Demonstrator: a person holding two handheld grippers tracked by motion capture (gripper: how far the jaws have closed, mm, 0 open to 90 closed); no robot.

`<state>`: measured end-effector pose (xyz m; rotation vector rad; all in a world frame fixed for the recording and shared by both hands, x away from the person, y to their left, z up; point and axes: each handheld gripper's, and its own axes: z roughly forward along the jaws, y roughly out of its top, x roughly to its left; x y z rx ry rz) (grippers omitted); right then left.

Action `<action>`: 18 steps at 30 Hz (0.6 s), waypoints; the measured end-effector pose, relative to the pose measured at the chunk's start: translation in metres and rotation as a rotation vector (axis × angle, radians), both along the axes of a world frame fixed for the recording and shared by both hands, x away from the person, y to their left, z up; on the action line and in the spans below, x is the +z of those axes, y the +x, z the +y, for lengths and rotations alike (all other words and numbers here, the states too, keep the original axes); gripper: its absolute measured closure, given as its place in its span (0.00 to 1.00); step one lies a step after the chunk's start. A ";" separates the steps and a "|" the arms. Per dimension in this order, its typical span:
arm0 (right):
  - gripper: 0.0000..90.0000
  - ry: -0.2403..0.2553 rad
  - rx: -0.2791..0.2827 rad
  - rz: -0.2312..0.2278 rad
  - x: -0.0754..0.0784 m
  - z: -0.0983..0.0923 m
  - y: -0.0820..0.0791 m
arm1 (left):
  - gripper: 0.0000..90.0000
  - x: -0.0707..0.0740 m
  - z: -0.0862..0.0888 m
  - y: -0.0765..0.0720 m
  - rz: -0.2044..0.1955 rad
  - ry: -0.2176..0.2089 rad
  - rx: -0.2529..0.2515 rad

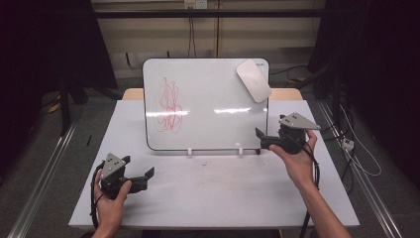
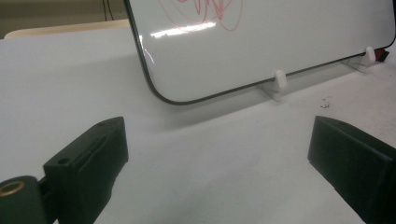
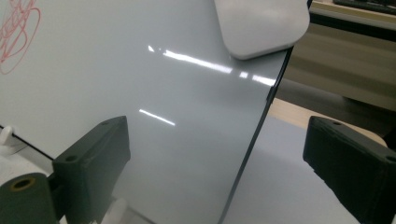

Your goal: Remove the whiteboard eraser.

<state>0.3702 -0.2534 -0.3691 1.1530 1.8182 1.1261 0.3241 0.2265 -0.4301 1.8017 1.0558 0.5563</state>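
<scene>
Just left of right hand-held gripper (image 1: 261, 140) stands whiteboard (image 1: 205, 106).

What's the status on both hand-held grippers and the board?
Left hand-held gripper open, low on the table. Right hand-held gripper open, at the whiteboard right edge. Red scribble unwiped, eraser stuck top right. Nothing in the way.

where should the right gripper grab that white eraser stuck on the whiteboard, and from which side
Grip the flat white rounded-rectangle eraser across its long edges, approaching face-on from the front. It sits tilted at the upright glossy whiteboard's top right corner, slightly overhanging the edge. The right gripper, jaws open, is nearest below it.
</scene>
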 end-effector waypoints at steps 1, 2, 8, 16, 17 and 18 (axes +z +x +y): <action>0.10 -0.006 -0.002 -0.002 0.003 0.001 0.002 | 0.06 0.000 0.000 0.000 0.000 0.000 0.000; 0.11 -0.011 -0.005 -0.006 0.006 0.002 0.005 | 0.06 0.000 0.001 0.000 0.004 0.004 -0.003; 0.11 -0.053 -0.019 -0.023 0.023 0.008 0.021 | 0.06 0.000 0.000 0.000 0.000 -0.002 -0.002; 0.15 -0.116 -0.043 -0.013 0.051 0.014 0.058 | 0.06 0.000 0.002 0.001 0.002 -0.004 0.000; 0.16 -0.126 -0.045 -0.014 0.054 0.015 0.061 | 0.06 0.000 0.001 0.001 0.001 -0.005 -0.001; 0.16 -0.126 -0.045 -0.014 0.054 0.015 0.061 | 0.06 0.000 0.001 0.001 0.001 -0.005 -0.001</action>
